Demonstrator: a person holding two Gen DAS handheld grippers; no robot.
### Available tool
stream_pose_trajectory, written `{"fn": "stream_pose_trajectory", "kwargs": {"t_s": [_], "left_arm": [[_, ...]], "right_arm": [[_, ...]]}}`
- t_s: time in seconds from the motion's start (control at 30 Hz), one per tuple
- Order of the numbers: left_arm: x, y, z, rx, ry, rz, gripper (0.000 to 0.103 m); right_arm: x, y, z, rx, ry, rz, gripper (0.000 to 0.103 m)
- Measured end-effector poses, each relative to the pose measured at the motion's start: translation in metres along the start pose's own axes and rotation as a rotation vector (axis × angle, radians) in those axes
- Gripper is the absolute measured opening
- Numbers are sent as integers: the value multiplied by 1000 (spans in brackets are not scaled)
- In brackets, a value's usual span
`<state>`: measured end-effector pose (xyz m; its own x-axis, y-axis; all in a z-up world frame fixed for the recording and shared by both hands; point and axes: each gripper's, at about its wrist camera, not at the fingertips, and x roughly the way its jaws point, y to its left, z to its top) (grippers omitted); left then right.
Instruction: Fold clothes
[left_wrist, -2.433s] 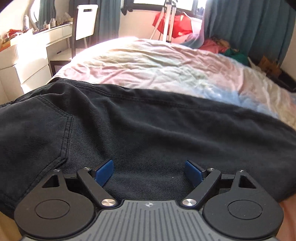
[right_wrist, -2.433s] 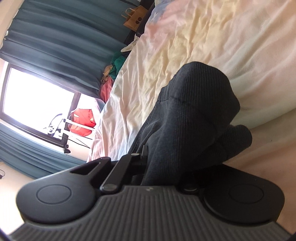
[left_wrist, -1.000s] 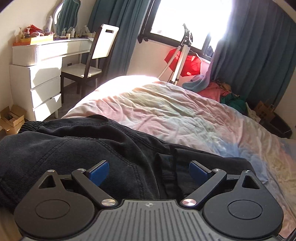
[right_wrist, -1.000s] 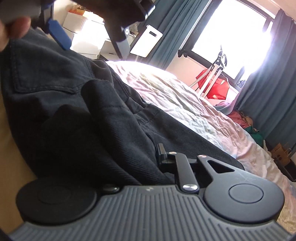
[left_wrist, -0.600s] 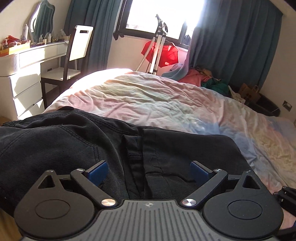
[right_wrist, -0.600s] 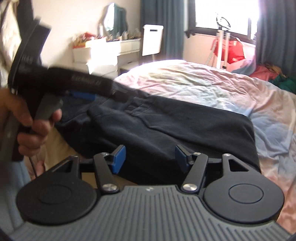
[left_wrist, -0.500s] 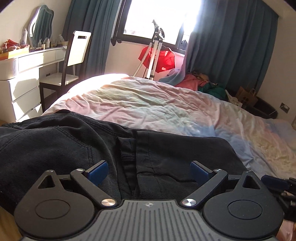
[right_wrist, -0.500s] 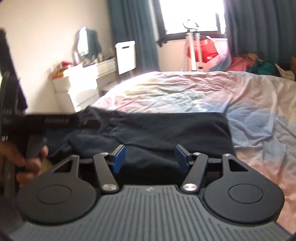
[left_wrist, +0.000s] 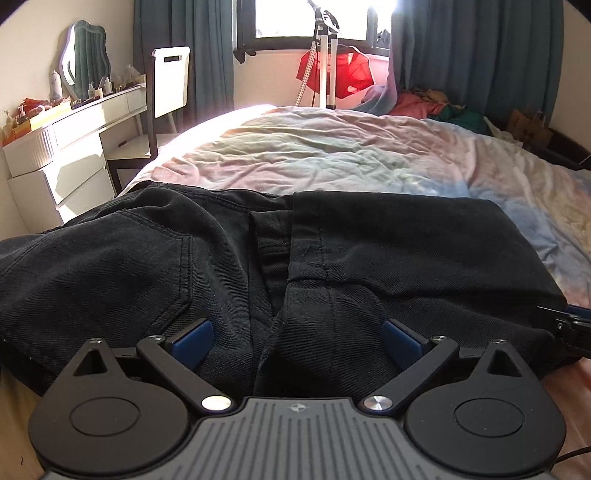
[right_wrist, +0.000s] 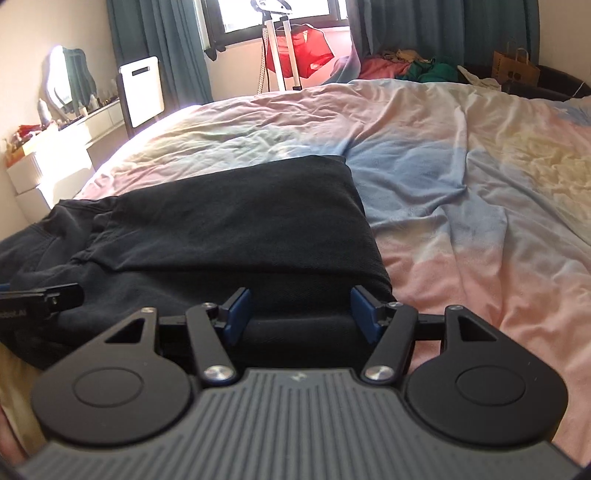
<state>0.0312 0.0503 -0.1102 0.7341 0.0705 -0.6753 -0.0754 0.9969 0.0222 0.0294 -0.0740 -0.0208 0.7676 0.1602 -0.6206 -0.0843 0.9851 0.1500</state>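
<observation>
Black jeans (left_wrist: 332, 251) lie folded on the near edge of the bed, legs doubled over the seat, a back pocket (left_wrist: 122, 269) showing at the left. My left gripper (left_wrist: 295, 341) is open, hovering just over the near edge of the jeans. My right gripper (right_wrist: 299, 314) is open at the right end of the folded jeans (right_wrist: 240, 221), the near folded edge lying between its blue pads (right_wrist: 236, 312). Each gripper's tip shows at the edge of the other's view.
The bed has a crumpled pastel sheet (left_wrist: 332, 158). A white dresser (left_wrist: 66, 147) and chair (left_wrist: 166, 96) stand at the left. A tripod with red cloth (left_wrist: 328, 70) and a pile of clothes (left_wrist: 432, 107) are by the curtained window.
The right gripper folded the jeans leg over, let go and opened. Both grippers now sit low at the near edge of the folded jeans.
</observation>
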Motion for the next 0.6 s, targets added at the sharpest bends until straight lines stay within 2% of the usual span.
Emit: {"fn": "stream_pose_trajectory", "kwargs": {"t_s": [0.17,0.27,0.4,0.5,0.57,0.6], "left_arm": [[-1,5,2,-25,-2,-18,100],[-7,15,7,-80,-1,-43,100],[-39,56,21,-296,-82,-18,100],[-66,107,31,-479,-103,-25,103],[-78,141,29,-589,-85,-66,103],[-79,157,25,-642,-50,-119,103]], "right_arm": [[-1,-6,3,36,11,20,63],[-1,-5,3,32,11,14,63],[-3,-2,2,19,8,5,63],[-4,-4,2,17,5,9,63],[-5,-4,1,15,3,9,62],[-5,-4,2,15,4,7,62]]}}
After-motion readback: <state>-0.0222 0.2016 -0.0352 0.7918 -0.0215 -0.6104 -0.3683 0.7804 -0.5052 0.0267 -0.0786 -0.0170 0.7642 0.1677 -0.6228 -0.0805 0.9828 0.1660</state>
